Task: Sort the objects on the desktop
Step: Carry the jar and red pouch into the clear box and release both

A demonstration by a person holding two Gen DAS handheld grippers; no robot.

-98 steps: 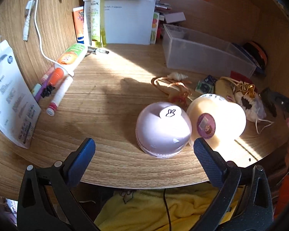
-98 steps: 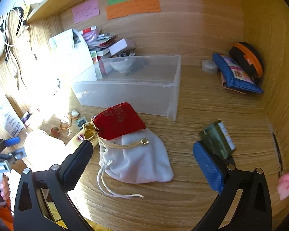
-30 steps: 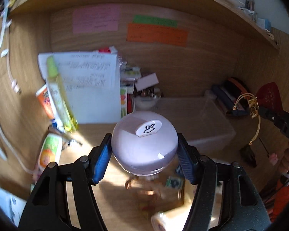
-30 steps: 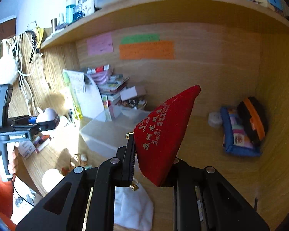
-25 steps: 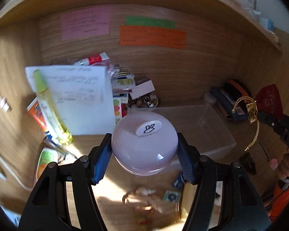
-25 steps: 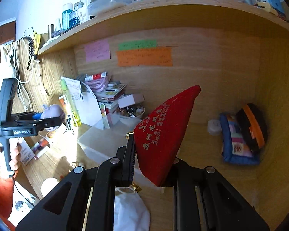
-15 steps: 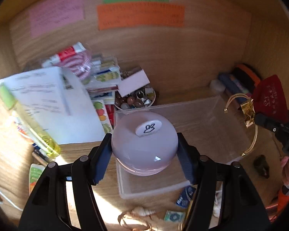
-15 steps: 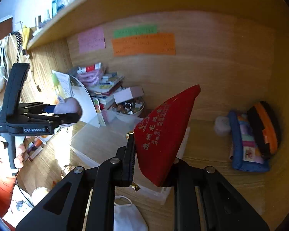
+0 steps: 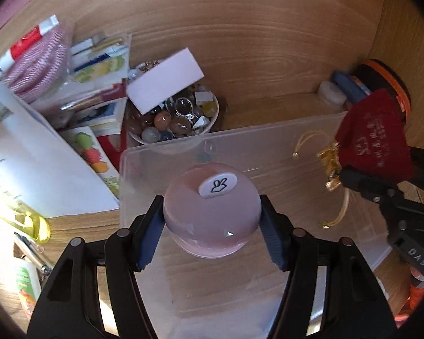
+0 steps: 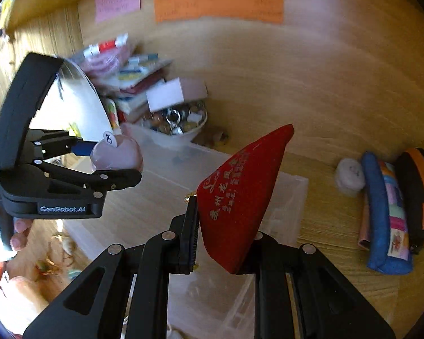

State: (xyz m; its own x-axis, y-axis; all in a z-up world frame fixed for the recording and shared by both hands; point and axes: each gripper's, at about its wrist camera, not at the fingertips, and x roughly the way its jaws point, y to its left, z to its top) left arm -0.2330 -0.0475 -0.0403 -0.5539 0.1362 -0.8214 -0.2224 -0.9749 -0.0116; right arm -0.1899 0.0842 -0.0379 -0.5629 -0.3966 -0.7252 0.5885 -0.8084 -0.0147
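My left gripper point(image 9: 212, 217) is shut on a round pale-pink case point(image 9: 212, 212) with a white rabbit sticker and holds it above the clear plastic bin point(image 9: 166, 152). It also shows in the right wrist view point(image 10: 116, 155). My right gripper point(image 10: 223, 243) is shut on a red drawstring pouch point(image 10: 240, 197) with gold lettering and holds it above the bin's right part point(image 10: 291, 197). In the left wrist view the pouch point(image 9: 373, 144) hangs at the right with gold cords dangling.
A white bowl of beads and trinkets point(image 9: 175, 121) stands behind the bin, under a small white box point(image 9: 164, 80). Stacked booklets and paper point(image 9: 42, 152) lie at the left. Blue and orange pouches point(image 10: 393, 212) lie against the right wall. Sticky notes point(image 10: 217, 1) are on the back wall.
Both grippers picked their objects off the desk and carried them up and forward. They have since come down closer over the clear bin.
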